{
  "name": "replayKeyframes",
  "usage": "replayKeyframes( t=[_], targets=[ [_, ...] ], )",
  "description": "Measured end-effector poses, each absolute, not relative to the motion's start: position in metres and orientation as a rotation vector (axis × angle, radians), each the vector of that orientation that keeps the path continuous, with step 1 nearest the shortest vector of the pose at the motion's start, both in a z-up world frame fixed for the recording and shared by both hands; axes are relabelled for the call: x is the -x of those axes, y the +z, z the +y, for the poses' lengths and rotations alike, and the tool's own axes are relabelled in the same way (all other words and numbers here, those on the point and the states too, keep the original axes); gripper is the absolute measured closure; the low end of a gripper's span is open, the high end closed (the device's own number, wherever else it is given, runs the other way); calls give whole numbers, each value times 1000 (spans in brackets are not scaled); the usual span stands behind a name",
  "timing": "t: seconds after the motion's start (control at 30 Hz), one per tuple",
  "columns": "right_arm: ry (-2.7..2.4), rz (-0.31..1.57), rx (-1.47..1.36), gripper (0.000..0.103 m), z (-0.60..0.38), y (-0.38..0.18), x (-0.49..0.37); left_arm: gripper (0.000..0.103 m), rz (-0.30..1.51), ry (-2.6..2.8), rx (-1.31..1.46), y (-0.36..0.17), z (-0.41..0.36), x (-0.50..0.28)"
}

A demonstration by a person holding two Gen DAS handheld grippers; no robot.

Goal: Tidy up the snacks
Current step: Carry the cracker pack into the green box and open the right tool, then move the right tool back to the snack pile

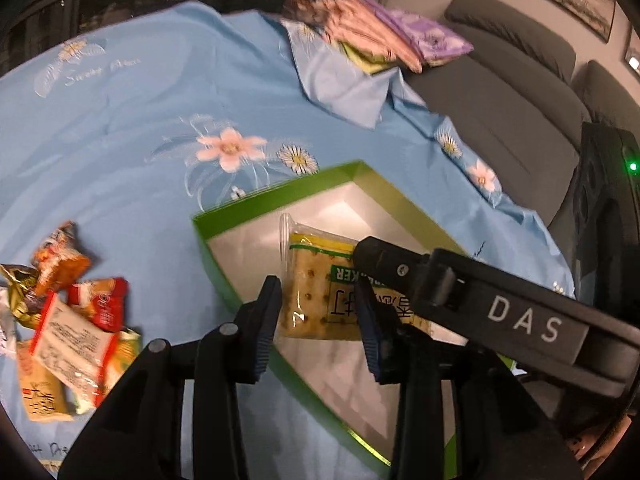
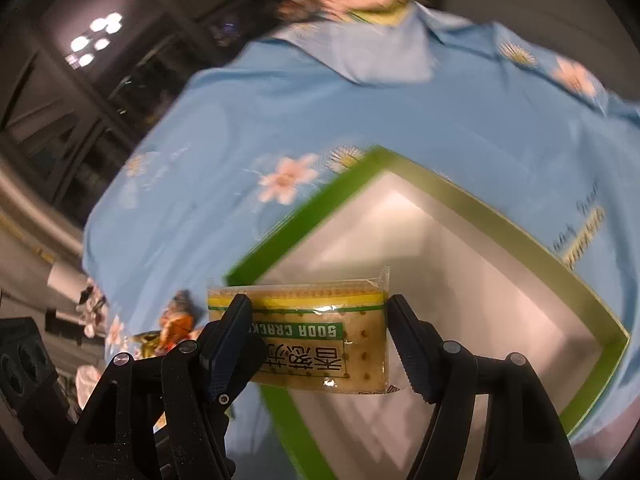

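A clear packet of soda crackers with a yellow and green label is clamped end to end by my right gripper. It hangs over the near left corner of an open green box with a bare white inside. In the left wrist view the same packet shows beyond my left gripper. That gripper's blue-padded fingers stand a little apart, and nothing is pressed between them. A finger of the right gripper reaches in from the right onto the packet. The green box lies just ahead.
A pile of loose snack packets lies on the blue flowered cloth left of the box. Folded cloths are stacked at the far edge. A grey sofa runs along the right.
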State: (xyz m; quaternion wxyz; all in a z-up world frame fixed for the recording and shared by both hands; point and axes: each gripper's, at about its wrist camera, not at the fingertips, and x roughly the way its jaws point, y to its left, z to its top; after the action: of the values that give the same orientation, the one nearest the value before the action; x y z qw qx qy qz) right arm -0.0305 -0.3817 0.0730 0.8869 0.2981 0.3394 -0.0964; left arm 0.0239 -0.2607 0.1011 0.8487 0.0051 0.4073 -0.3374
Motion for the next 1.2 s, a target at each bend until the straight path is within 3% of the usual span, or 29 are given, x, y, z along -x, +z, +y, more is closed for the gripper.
replayKeyframes(
  t=[0.27, 0.47, 0.53, 0.67, 0.87, 1.07, 1.2],
  targets=[
    [-284, 755, -668, 31, -401, 57, 35, 71, 926, -746, -26, 82, -277, -23],
    [-292, 719, -686, 31, -401, 60, 36, 67, 914, -763, -11, 84, -276, -18],
    [-332, 704, -648, 31, -399, 64, 36, 62, 903, -731, -7, 89, -266, -18],
    [-306, 657, -598, 31, -388, 76, 36, 41, 854, -658, 9, 101, -237, -19],
    [-183, 608, -511, 29, -351, 93, 26, 26, 804, -517, 38, 115, -177, -19],
    [-11, 580, -424, 23, -294, 105, 11, 15, 777, -318, 125, 112, -80, -18],
    [137, 651, -379, 24, -249, 99, -11, 14, 834, -185, 229, 85, -16, -26]
  ],
)
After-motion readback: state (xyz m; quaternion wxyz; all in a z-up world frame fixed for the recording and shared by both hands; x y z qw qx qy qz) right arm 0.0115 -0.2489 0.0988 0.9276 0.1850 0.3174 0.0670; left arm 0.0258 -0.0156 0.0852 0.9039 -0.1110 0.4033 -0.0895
